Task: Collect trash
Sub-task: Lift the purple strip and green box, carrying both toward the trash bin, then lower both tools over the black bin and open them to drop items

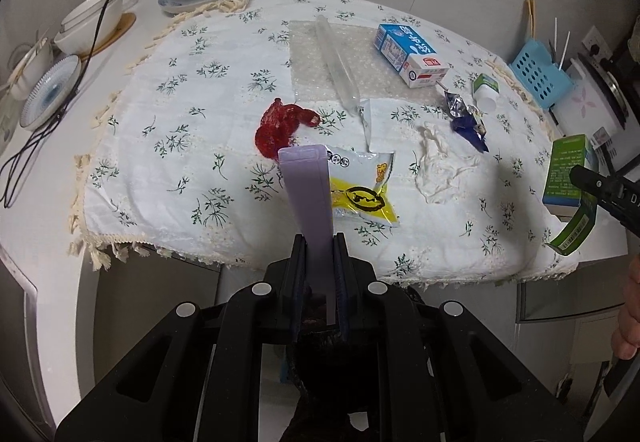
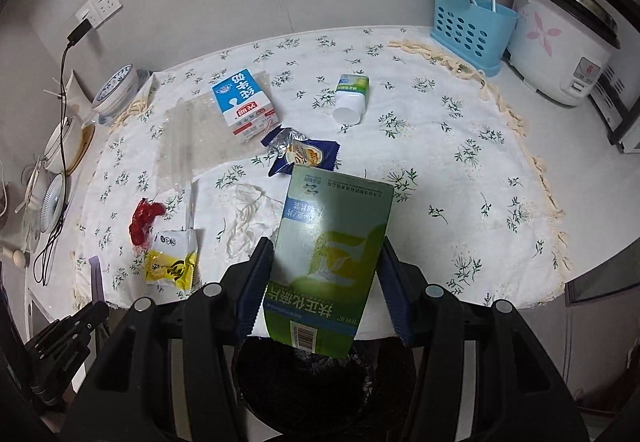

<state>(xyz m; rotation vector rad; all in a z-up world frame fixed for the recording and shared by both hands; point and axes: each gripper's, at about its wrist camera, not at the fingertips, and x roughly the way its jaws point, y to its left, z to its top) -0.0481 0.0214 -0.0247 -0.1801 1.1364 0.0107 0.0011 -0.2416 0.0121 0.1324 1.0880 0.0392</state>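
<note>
Purple strip (image 1: 308, 198): your left gripper (image 1: 319, 242) is nearly closed and pinches it, above the table's near edge.
Green box (image 2: 332, 258): your right gripper (image 2: 320, 282) holds it between half-open jaws, over a dark bin (image 2: 312, 382).
Cloth (image 2: 440, 162): you see here a milk carton (image 2: 244, 106), white bottle (image 2: 352, 94), blue wrapper (image 2: 300, 154), tissue (image 2: 248, 218), yellow packet (image 2: 172, 262), red net (image 2: 144, 222).
Right edge: blue basket (image 2: 472, 30), rice cooker (image 2: 560, 42).
</note>
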